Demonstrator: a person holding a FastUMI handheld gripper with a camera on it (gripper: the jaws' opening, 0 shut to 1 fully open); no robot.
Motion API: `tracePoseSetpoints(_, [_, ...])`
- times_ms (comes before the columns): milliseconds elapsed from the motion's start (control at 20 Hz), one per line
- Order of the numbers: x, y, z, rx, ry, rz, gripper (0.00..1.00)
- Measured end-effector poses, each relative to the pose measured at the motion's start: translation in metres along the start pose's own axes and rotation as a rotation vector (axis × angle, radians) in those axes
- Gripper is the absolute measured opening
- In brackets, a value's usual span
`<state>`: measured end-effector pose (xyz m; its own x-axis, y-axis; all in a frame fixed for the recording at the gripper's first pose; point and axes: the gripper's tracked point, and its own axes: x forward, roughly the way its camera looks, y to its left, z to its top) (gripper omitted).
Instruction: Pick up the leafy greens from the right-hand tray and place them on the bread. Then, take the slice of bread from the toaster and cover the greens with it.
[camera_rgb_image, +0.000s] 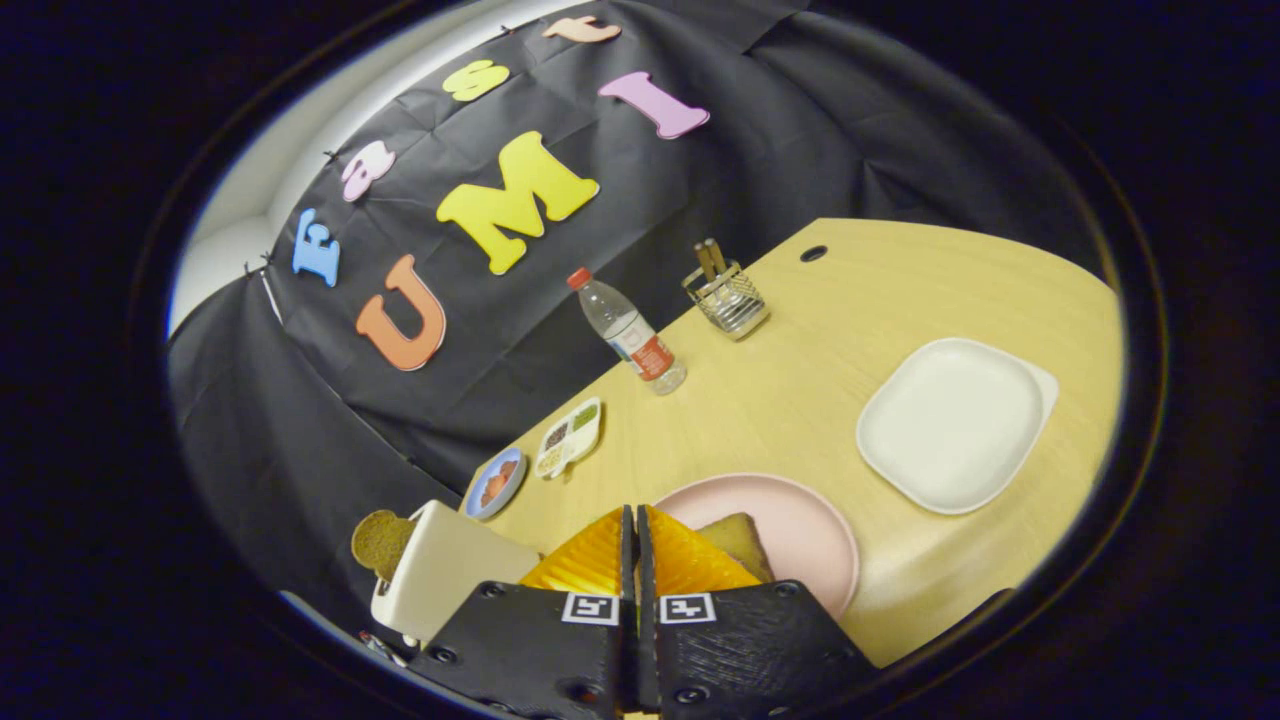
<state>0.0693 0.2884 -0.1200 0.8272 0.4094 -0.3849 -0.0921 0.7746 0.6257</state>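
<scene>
My gripper (636, 514) is shut, its two fingers pressed together with nothing visible between them. Just beyond the fingers, a pink round plate (822, 530) holds a slice of bread (742, 540), partly hidden by the right finger. To the left of the fingers stands a cream toaster (445, 570), tilted in this view, with a brown slice of bread (380, 542) sticking out of its slot. A white square tray (950, 422) lies on the wooden table (800, 380), farther off to the right of the plate.
A small blue dish (497, 482) with orange food and a white divided tray (570, 436) with small portions sit by the table's far edge. Farther along are a water bottle (630, 332) and a wire utensil holder (727, 296). Black cloth hangs behind.
</scene>
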Motion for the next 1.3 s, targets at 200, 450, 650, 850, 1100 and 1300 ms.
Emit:
tracePoseSetpoints(200, [0.003,-0.022,-0.005,-0.030,0.017,-0.050,0.12])
tracePoseSetpoints(450, [-0.002,-0.039,-0.013,-0.097,0.049,-0.105,0.52])
tracePoseSetpoints(650, [-0.017,-0.041,-0.001,-0.163,-0.003,-0.132,0.85])
tracePoseSetpoints(850, [-0.037,-0.031,0.023,-0.279,-0.107,-0.162,0.95])
tracePoseSetpoints(1100, [-0.061,0.032,0.029,-0.439,-0.232,-0.123,0.96])
tracePoseSetpoints(1300, [-0.066,0.096,0.012,-0.493,-0.277,-0.052,0.96])
